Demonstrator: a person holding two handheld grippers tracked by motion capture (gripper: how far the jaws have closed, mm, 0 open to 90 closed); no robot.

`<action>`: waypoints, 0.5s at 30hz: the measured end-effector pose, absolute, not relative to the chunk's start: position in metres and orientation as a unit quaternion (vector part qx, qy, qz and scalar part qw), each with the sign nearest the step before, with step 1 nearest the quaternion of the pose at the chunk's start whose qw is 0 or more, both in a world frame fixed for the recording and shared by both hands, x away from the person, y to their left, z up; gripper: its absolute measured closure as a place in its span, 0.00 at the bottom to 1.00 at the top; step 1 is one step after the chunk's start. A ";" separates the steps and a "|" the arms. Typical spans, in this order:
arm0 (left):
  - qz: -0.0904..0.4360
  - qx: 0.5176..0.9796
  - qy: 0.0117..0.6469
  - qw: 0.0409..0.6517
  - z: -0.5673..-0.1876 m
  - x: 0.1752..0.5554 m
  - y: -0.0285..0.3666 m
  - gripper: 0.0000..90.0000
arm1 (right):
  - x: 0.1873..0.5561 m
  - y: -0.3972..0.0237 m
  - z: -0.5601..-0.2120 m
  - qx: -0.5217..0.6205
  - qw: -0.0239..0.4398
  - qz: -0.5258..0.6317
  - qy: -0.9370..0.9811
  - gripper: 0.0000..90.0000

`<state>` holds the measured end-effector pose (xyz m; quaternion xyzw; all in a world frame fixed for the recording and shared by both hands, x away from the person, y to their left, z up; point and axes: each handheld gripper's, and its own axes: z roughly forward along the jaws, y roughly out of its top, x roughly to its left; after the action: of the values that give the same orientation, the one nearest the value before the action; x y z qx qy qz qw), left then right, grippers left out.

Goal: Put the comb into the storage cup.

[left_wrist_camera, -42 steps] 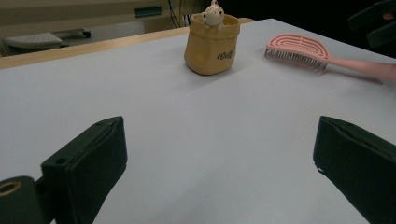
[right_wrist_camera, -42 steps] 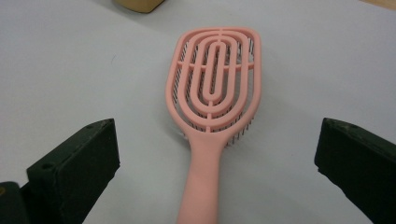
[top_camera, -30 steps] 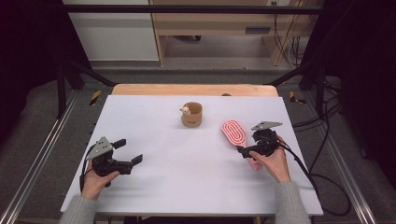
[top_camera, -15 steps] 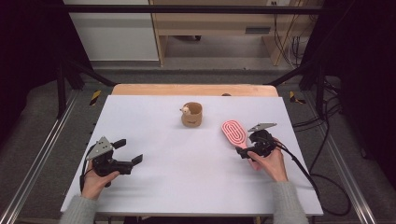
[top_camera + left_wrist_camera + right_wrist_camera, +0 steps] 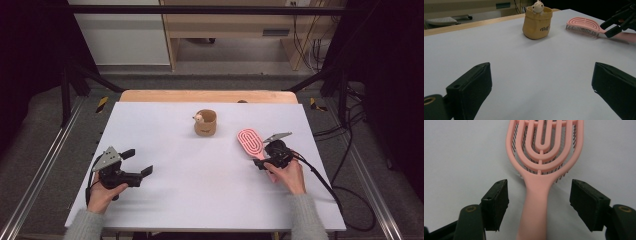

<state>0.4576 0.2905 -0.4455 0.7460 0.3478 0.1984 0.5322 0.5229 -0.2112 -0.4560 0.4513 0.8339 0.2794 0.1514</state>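
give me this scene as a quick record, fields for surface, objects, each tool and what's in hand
surface: white table
objects: pink vented hairbrush, bristles down; tan pouch-shaped pot with a small figure peeking out
right tool: astride the brush handle, jaws have just been closing, pads not yet touching it
left tool: open, nothing between the jaws, resting near the table's left front
in hand: nothing gripped yet

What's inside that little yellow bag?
A small cream toy animal peeks its head over the rim of the yellow bag, which stands upright on the white table. The bag's wall covers the rest of the toy and anything beneath it.
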 end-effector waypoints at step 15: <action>0.199 0.746 0.348 0.531 -0.446 0.458 0.291 0.03 | 0.526 -0.209 -0.462 0.453 0.151 0.259 0.839 0.55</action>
<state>0.4577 0.2905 -0.4457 0.7461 0.3481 0.1994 0.5315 0.5257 -0.2090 -0.4618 0.4530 0.8394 0.2592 0.1514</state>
